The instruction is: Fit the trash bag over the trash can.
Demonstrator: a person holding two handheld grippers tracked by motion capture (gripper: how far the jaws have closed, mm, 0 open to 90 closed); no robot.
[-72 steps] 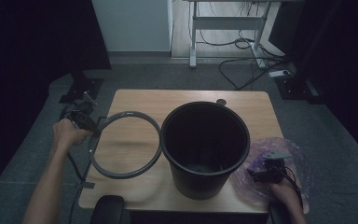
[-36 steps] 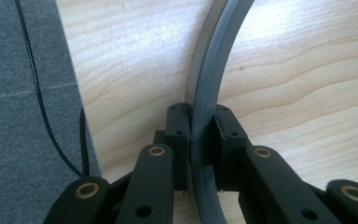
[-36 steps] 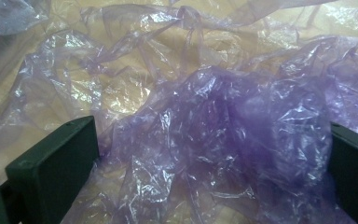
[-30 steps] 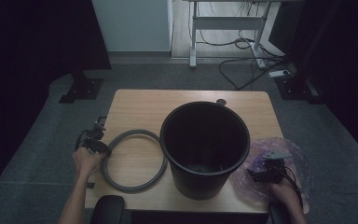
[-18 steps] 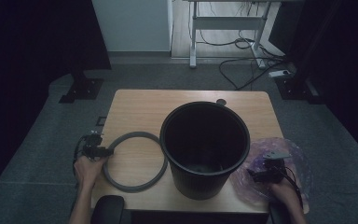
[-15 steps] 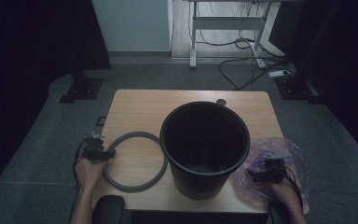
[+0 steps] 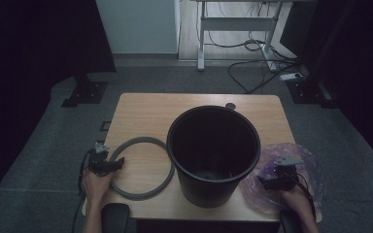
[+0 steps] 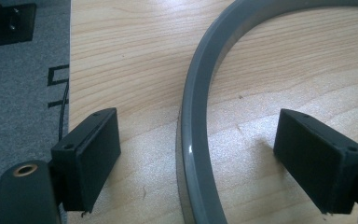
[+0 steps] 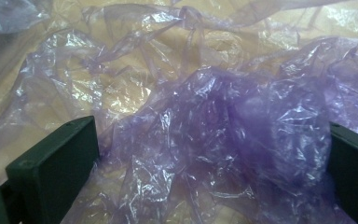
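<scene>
A: Left hand-held gripper [image 8: 200,163]?
B: Jaws just opened, spread astride the ring [image 8: 193,140], pads clear. Ring flat on the surface [image 7: 141,116], left of the bucket [image 7: 213,155].
A: Right hand-held gripper [image 9: 209,177]?
B: Spread over the bag [image 9: 242,140], right of bucket. Nearer hand for it.

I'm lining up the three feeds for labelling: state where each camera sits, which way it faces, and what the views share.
High view: fixed above the person's side, facing forward and down on the wooden table and big black plastic bucket; forearms, hands, left gripper, right gripper.
Left gripper view: rides the left gripper, facing the grey rubber ring between its open jaws.
Right gripper view: rides the right gripper, facing crumpled purple plastic film.
Shared: ring and film also appear from above.
</scene>
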